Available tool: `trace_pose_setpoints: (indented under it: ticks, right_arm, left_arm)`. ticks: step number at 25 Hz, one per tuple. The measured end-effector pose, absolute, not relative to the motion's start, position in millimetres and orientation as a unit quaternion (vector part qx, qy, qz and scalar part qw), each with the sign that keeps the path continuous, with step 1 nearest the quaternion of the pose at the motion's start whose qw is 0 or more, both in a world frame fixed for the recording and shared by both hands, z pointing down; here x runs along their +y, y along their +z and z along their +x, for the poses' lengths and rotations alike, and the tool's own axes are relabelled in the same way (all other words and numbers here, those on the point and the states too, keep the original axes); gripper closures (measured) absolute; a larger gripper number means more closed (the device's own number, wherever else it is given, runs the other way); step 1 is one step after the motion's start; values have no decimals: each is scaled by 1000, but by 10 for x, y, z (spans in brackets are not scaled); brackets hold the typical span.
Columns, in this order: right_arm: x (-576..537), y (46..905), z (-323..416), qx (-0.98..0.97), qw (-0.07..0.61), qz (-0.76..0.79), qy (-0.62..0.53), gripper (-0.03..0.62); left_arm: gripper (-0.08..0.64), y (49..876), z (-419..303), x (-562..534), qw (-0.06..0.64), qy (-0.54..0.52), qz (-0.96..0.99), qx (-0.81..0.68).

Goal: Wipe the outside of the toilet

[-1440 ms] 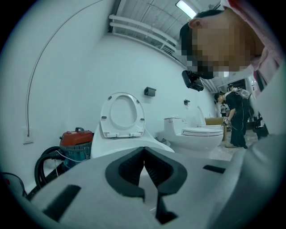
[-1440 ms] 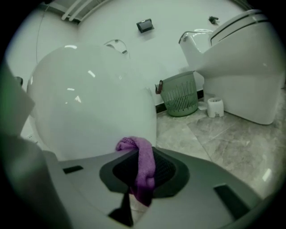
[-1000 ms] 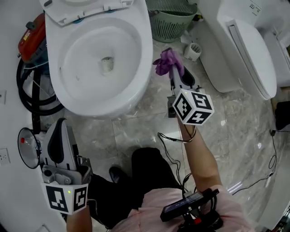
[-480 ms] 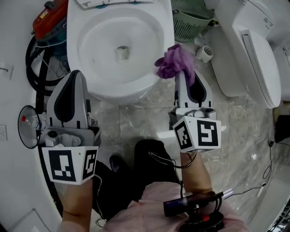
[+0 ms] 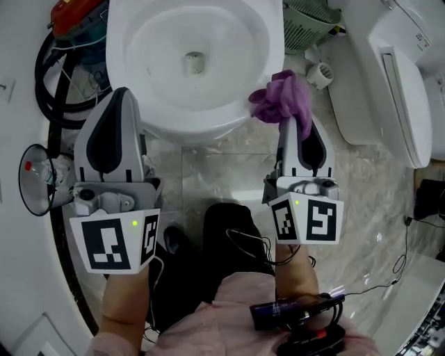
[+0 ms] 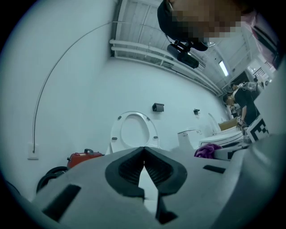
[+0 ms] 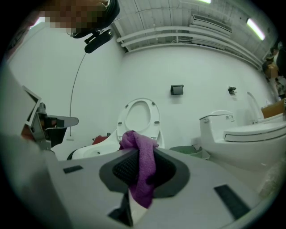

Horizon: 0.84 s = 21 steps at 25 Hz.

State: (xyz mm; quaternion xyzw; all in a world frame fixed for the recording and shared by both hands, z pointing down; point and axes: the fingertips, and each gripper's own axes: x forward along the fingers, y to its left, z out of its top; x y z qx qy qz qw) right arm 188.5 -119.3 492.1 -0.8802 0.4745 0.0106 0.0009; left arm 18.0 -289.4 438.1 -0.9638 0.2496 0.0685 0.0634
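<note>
- Nearest the person, black cables (image 5: 259, 243) hang loose below the right wrist. A wide sweep could snag them.
- The left gripper (image 5: 124, 92) is clenched on nothing, its jaw tips meeting. It hovers before the bowl's front left, where a careless swing might knock the porcelain.
- The right gripper (image 5: 288, 126) is clamped on a purple cloth (image 5: 281, 101) at the bowl's front right. Whether the cloth touches the porcelain, I cannot tell.
- Only a fold is pinched and most of the cloth bunches above the tips, so drag against the bowl may pull it free.
- The toilet (image 5: 160, 119) stands open, so the cloth could slide over the rim and inside.
- Farther right, a small white cylinder (image 5: 320, 74) and a green basket (image 5: 313, 21) crowd that flank. Wiping around it risks toppling them.
</note>
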Motion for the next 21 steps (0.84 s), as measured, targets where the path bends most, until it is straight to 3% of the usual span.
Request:
trace_pose_setpoints:
  ticks: [21]
  right_arm:
    - [-1217, 4932, 1814, 472, -22, -881, 16, 520]
  left_arm:
    - [552, 4518, 164, -2977, 51, 62, -965, 251]
